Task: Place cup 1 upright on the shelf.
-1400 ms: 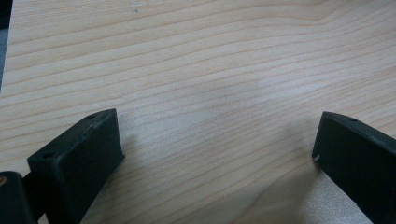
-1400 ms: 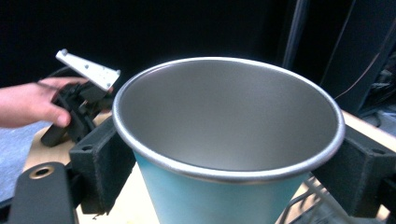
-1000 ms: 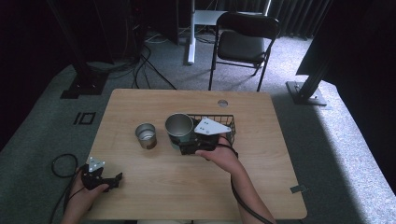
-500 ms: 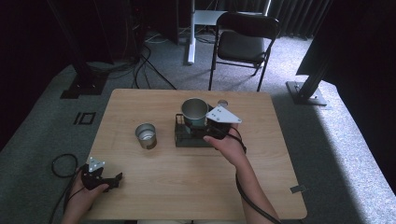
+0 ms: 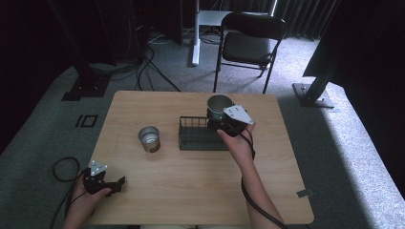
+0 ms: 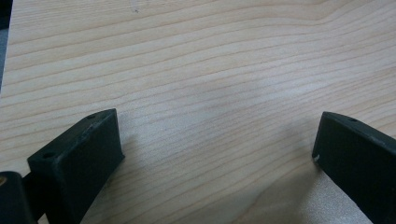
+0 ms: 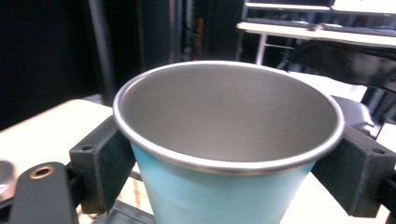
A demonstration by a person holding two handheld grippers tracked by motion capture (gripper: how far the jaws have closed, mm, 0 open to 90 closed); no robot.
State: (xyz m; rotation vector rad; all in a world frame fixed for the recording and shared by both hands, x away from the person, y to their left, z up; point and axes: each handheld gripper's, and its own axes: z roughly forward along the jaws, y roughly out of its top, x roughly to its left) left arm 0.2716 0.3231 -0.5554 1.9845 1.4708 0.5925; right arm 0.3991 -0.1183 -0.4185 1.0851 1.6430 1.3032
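Two cups on camera, one in hand. High view: right claw [image 5: 220, 119] grips the light-blue cup [image 5: 218, 106] and holds it upright, above the far right corner of the black wire basket [image 5: 200, 135]. Basket sits mid-surface, right of centre. Small metal cup [image 5: 149, 139] stands on the wooden surface [image 5: 191, 191] just left of the basket, apart from it. Left claw [image 5: 114, 185] sits low at the near left corner of the surface, well apart from everything else, cable trailing off the edge. Folding chair [image 5: 250, 45] stands on the grey floor beyond the far edge.

Left gripper view: left claw [image 6: 217, 154] released, jaws spread wide, bare wood grain between them, jaws close above the surface.

Right gripper view: right claw [image 7: 233, 163] clamped on the cup [image 7: 224, 130], one jaw on each side of the wall just under the metal rim. Cup upright, steel interior, pale blue outside. Basket edge [image 7: 126, 212] visible below the cup.
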